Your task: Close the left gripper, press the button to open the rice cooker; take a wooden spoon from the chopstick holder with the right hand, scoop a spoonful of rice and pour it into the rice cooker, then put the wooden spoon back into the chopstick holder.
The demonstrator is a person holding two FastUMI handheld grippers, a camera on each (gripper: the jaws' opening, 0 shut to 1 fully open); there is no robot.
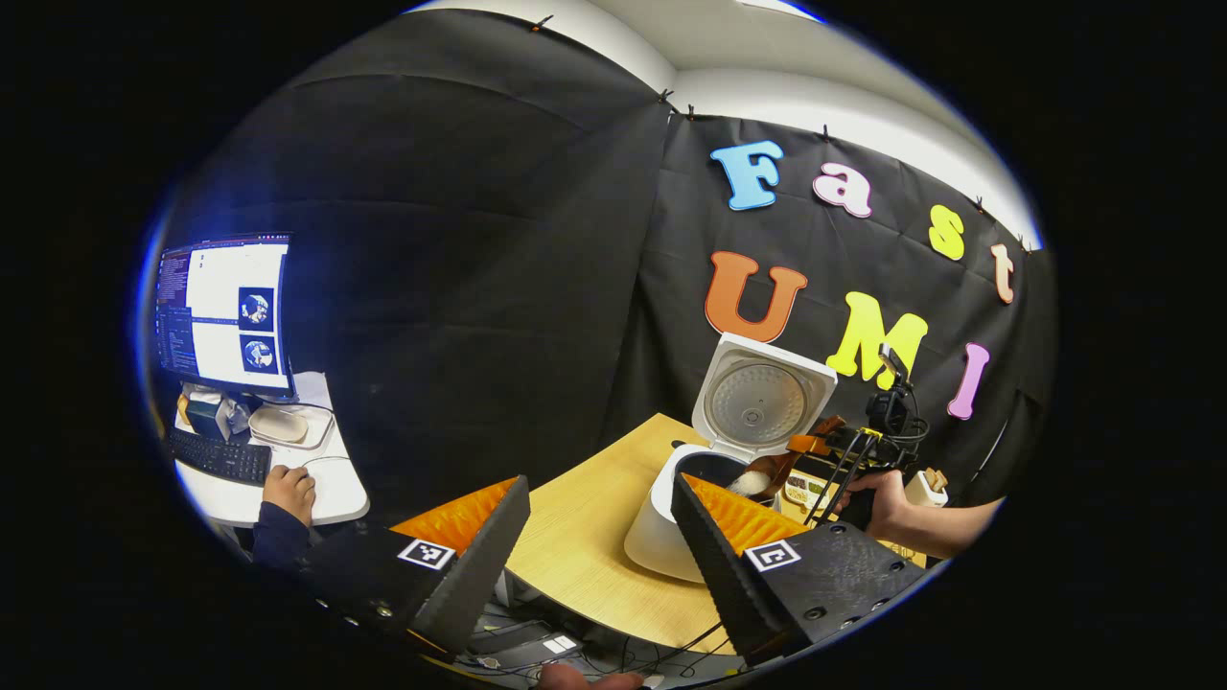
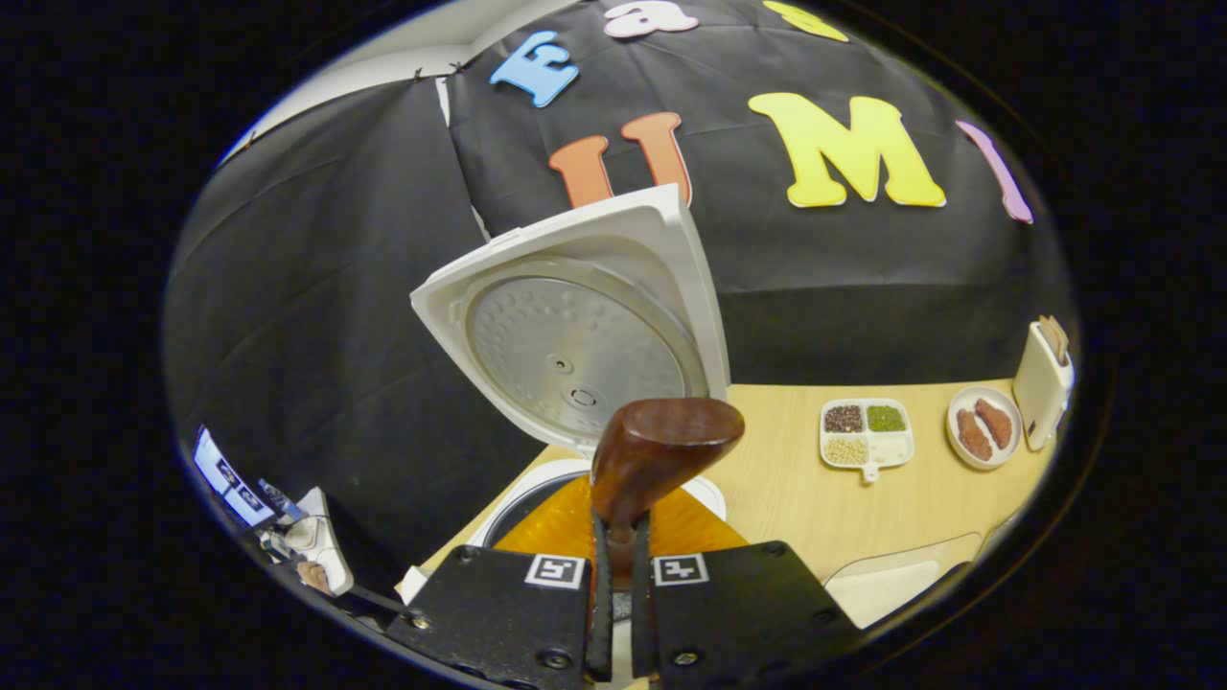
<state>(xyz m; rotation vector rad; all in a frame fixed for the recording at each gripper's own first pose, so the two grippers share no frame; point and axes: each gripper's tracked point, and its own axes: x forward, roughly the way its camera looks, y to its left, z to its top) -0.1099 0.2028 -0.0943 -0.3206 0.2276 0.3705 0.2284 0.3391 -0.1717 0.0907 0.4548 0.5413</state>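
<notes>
**Spoon tipped over the open cooker**

The right gripper (image 2: 613, 575) clamped the wooden spoon (image 2: 661, 446) directly above the rice cooker (image 1: 671, 522), apparently to pour rice inside. The left gripper (image 1: 599, 537) stood wide apart, beside the cooker, keeping clear.

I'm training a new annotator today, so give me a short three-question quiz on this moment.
1. True or false: the rice cooker has its lid raised.
2. What does the right gripper hold? A) a chopstick B) a wooden spoon C) a bowl
3. Fill in: the left gripper has its fingers ____.

Key:
1. True; the lid stands up behind the pot.
2. B; both fingers press the handle, with the bowl of the spoon over the cooker's opening.
3. Apart, with nothing between them.
</notes>
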